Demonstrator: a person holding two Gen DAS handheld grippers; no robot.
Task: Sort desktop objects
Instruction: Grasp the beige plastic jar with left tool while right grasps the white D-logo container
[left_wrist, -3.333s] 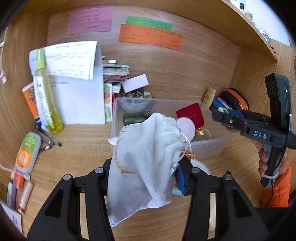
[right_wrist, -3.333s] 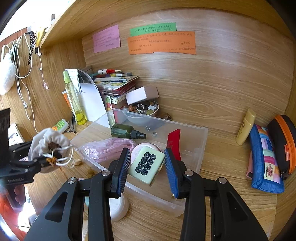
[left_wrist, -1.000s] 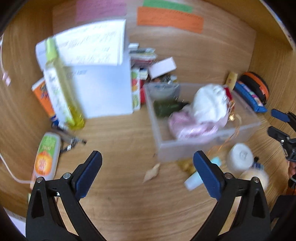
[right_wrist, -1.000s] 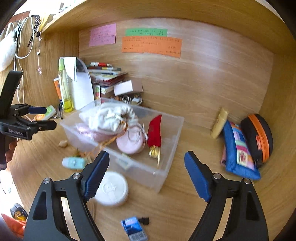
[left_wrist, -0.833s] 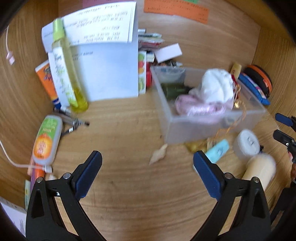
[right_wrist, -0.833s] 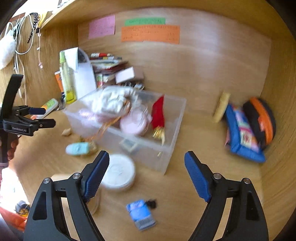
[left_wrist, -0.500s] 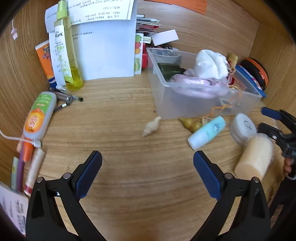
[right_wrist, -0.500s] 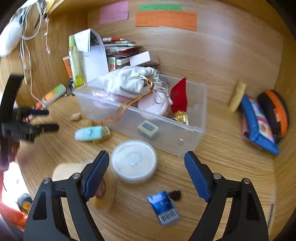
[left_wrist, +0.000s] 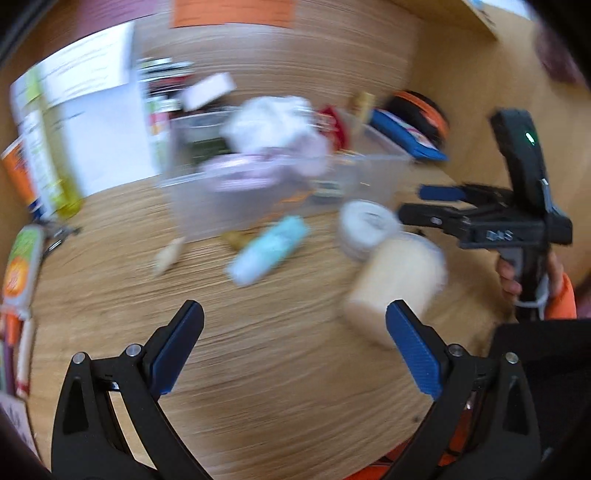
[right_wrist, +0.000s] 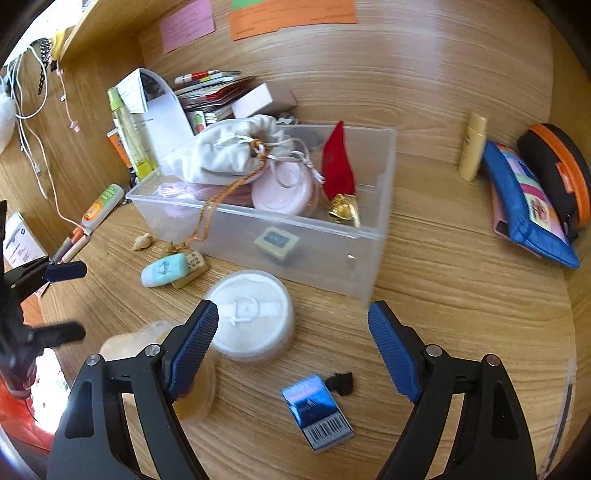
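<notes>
Grippers tilt steeply down at the worktop (right_wrist: 461, 295), both wide open and empty: right gripper (right_wrist: 291, 332) over the white round jar (right_wrist: 251, 314), left gripper (left_wrist: 293, 332) at its 8 o'clock; clear bin (right_wrist: 369, 236) at 12.

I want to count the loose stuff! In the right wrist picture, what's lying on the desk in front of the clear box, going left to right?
Little seashell → mint-green case → round white jar → small blue box with a barcode.
</notes>
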